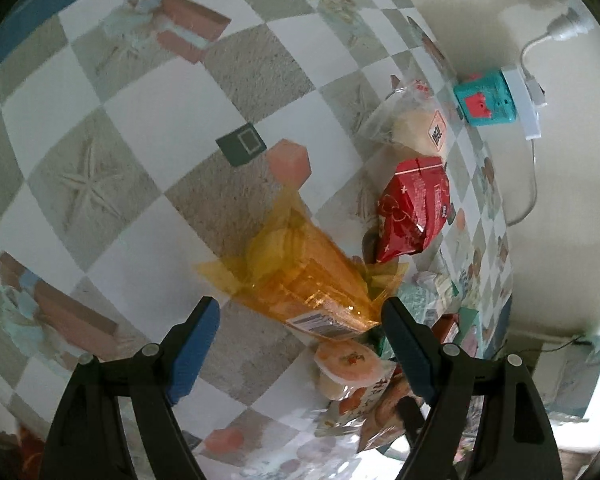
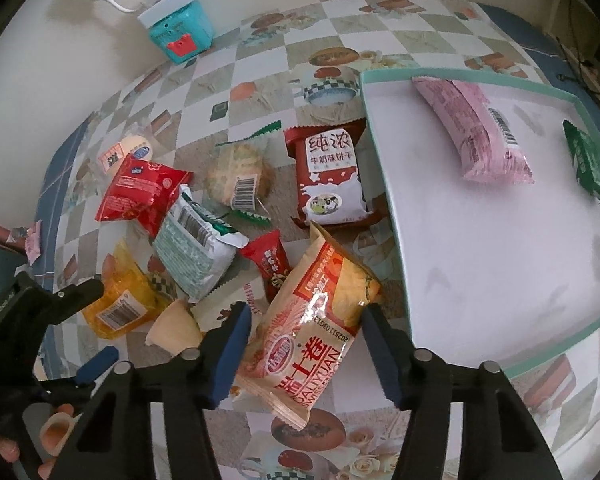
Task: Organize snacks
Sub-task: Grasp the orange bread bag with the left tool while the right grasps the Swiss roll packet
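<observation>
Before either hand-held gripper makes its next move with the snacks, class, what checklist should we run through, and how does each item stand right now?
1. Left hand-held gripper open around the orange packet: ok, the fingers stand apart on either side of it.
2. Right hand-held gripper open around the Swiss roll packet: ok.
3. Firm grip on either packet: not ok, neither is closed yet.
4. Space in the white tray: ok, only the pink packet and a green packet lie in it.
5. Neighbours clear of the Swiss roll packet: not ok, a small red packet touches its edge.
6. Jelly cup beside the orange packet clear of the left fingers: cannot tell.
</observation>
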